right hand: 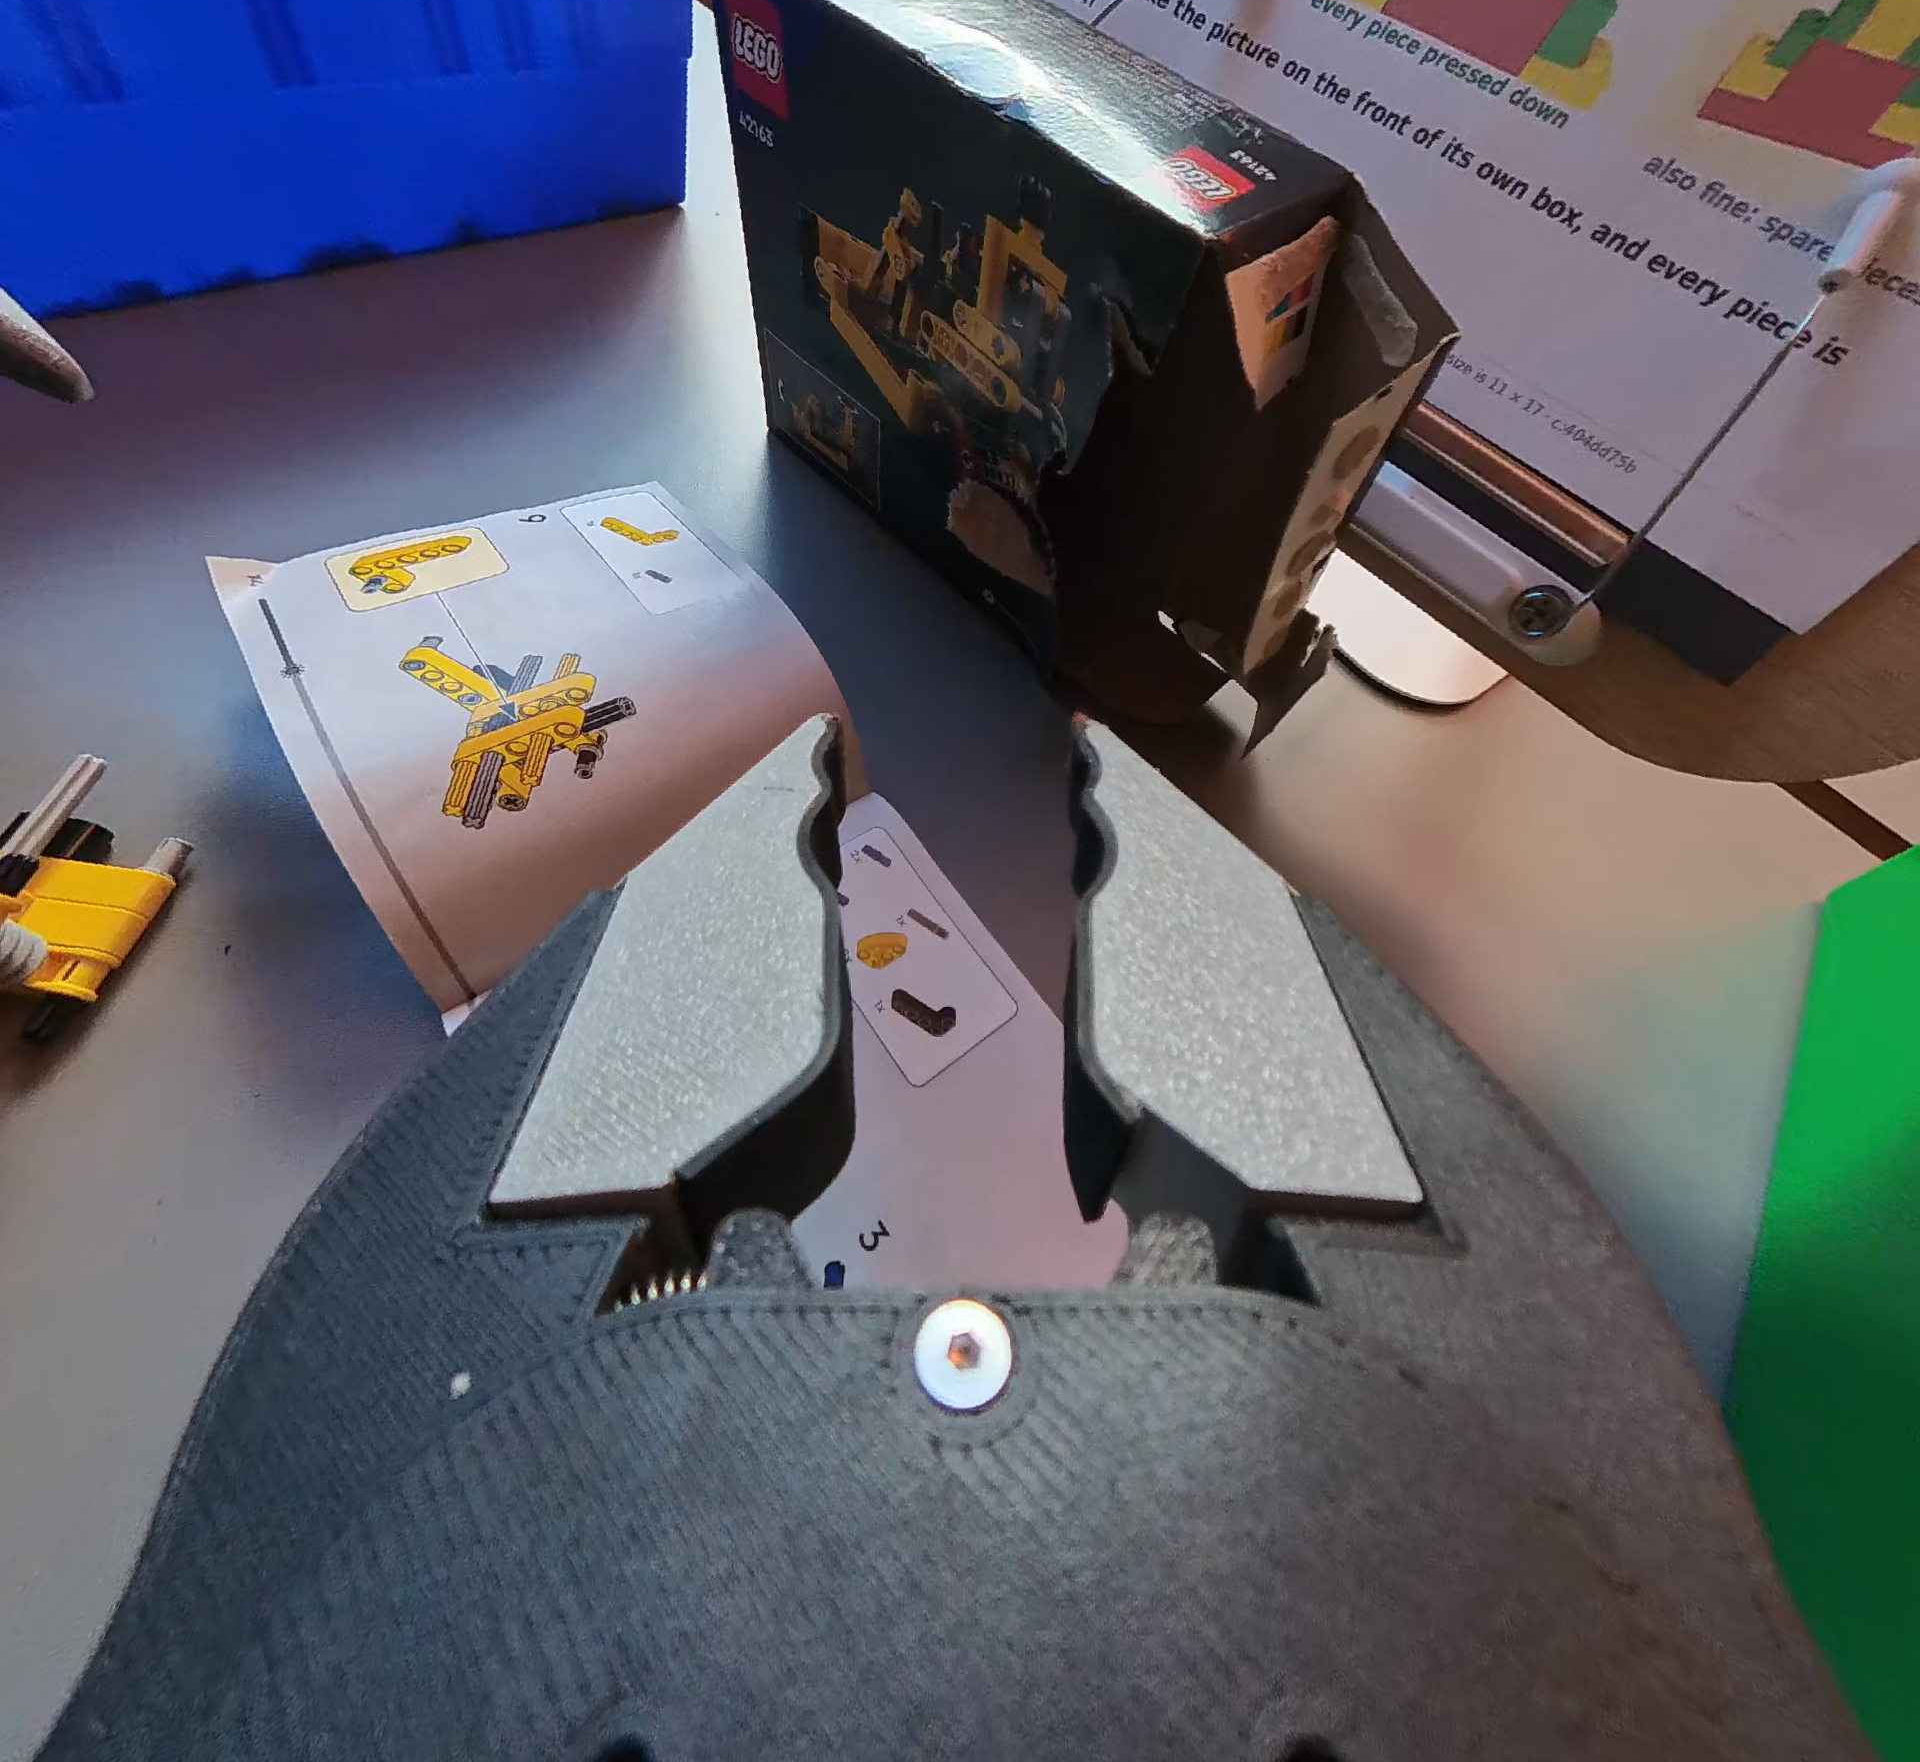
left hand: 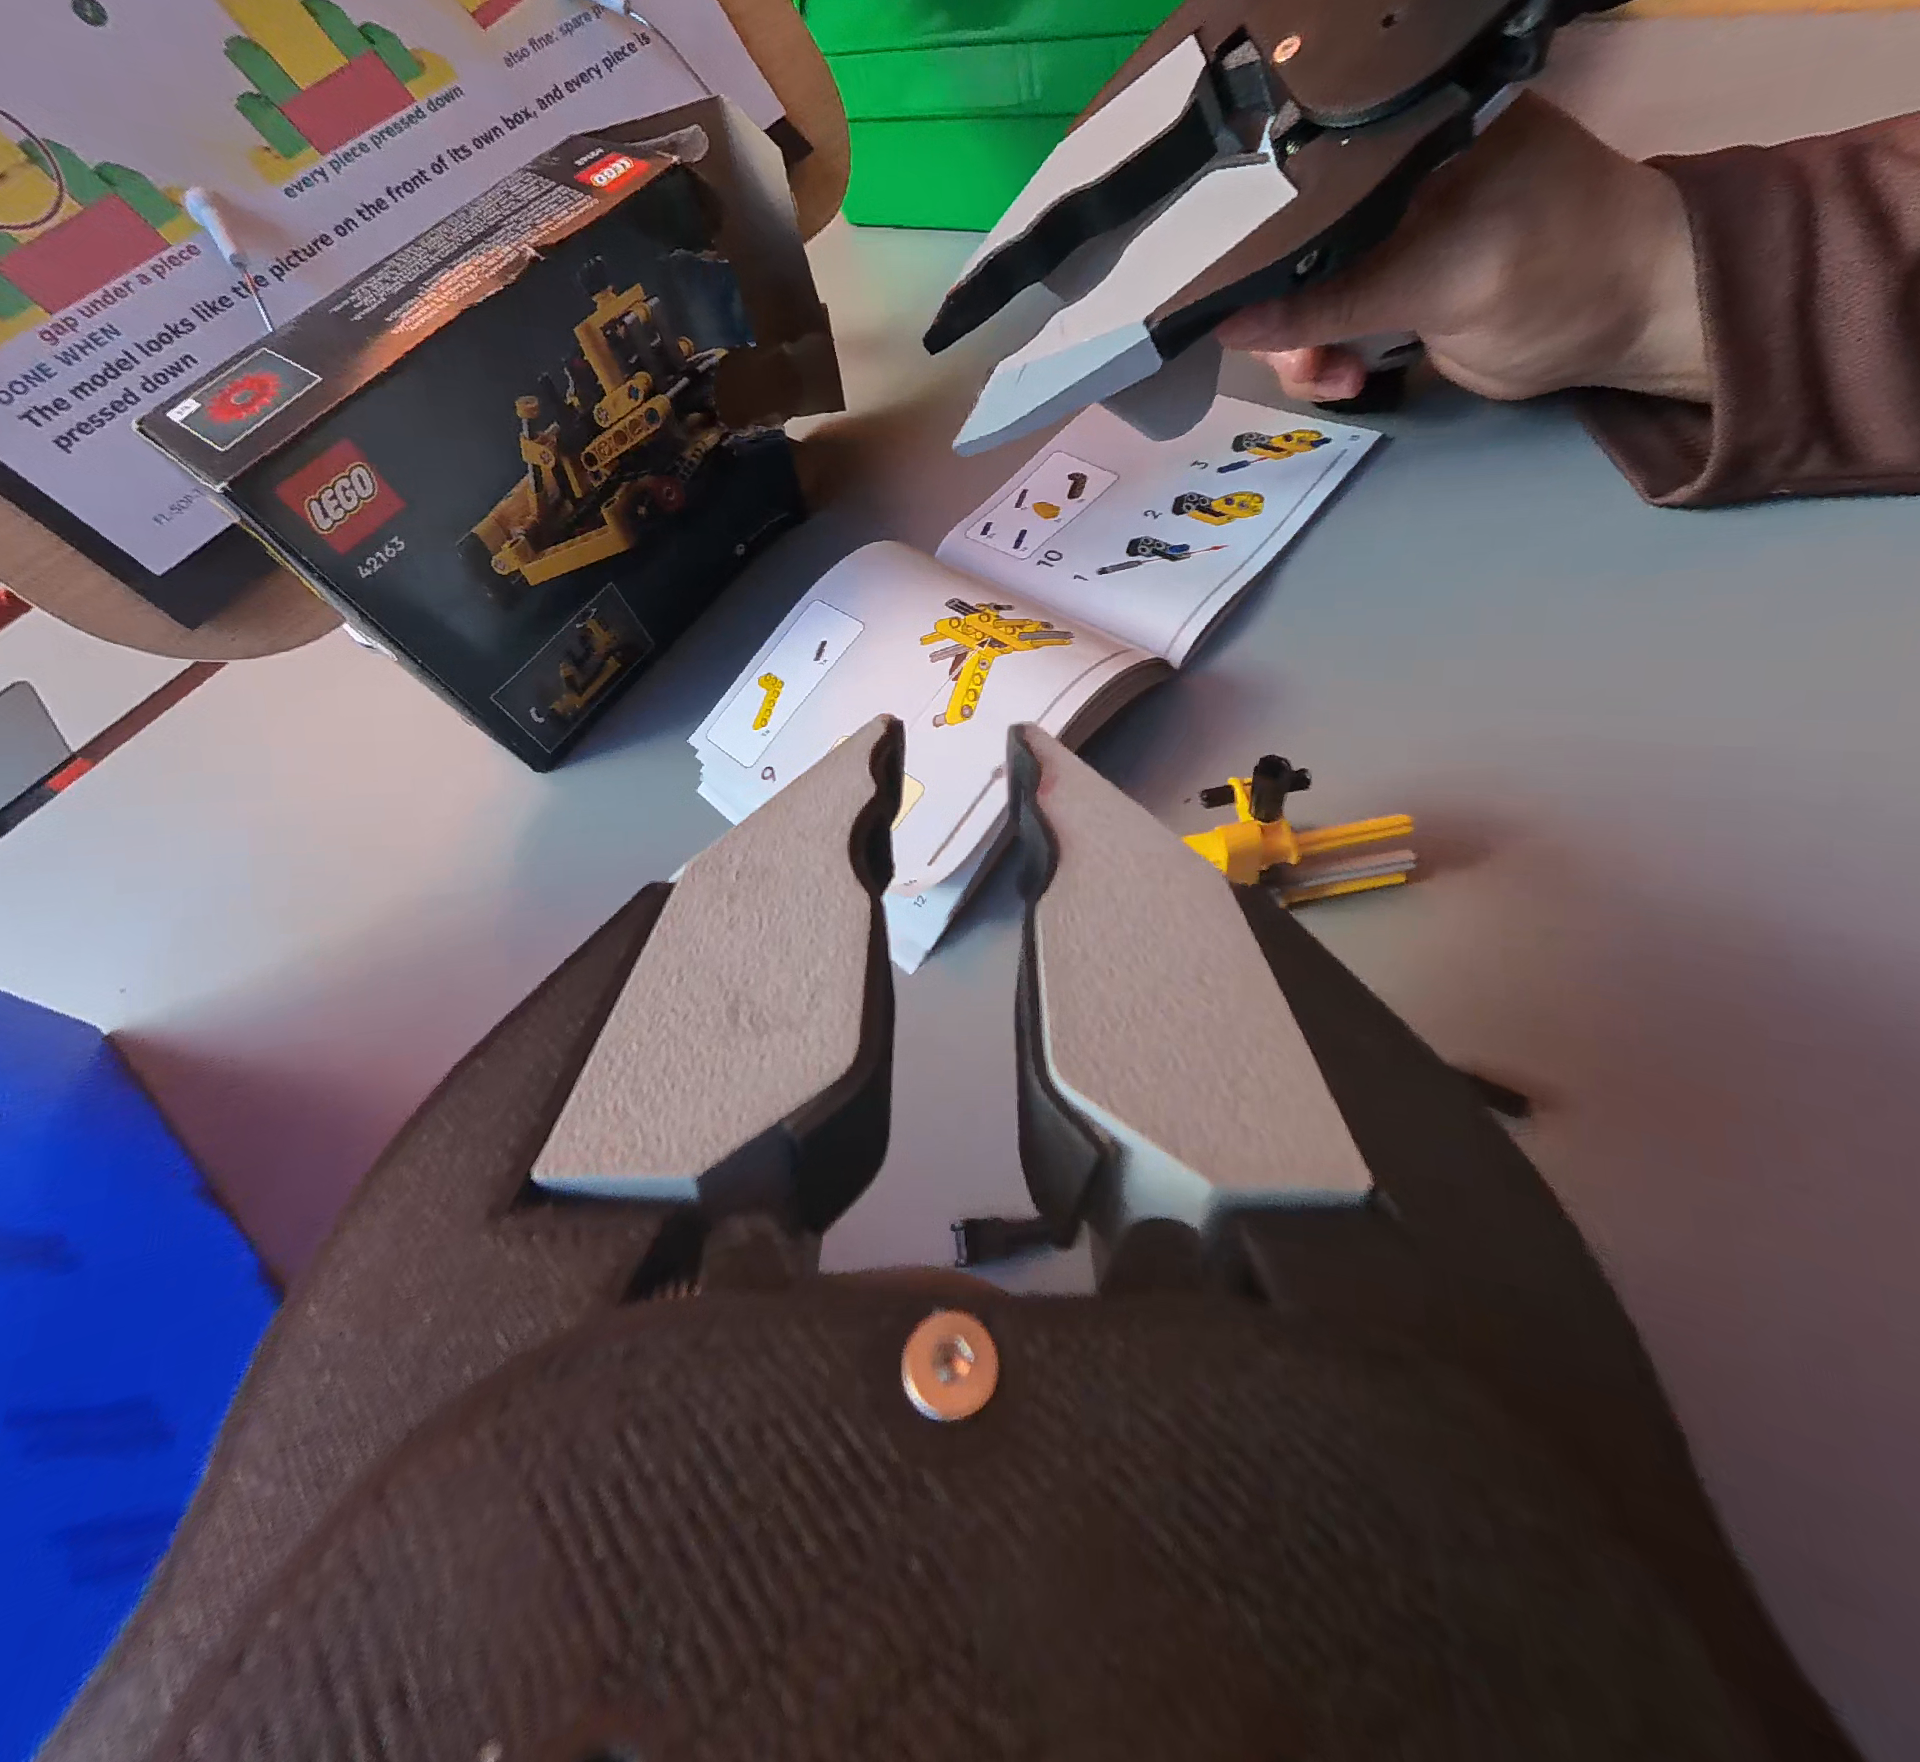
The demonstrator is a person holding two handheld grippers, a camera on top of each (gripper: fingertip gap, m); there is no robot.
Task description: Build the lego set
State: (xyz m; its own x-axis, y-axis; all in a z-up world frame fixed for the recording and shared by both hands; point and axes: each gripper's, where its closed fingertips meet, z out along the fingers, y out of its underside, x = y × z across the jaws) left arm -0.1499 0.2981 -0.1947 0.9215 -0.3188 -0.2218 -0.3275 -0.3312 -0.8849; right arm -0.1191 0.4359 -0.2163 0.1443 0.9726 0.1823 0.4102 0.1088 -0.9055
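At lower left of the left wrist view, a blue bin (left hand: 94, 1349) is showing only its wall, contents hidden; the black set box (left hand: 499, 507) is standing torn open at one end. Centre frame, the left gripper (left hand: 951, 746) is hovering with jaws spread and empty over the open instruction booklet (left hand: 997, 632), a yellow partial assembly (left hand: 1299, 839) lying just beside. Upper right, the right gripper (right hand: 956, 736) is hanging spread and bare above the booklet; green bins (left hand: 966, 29) behind, contents unseen. Judged: keep both clear of the pages while reading
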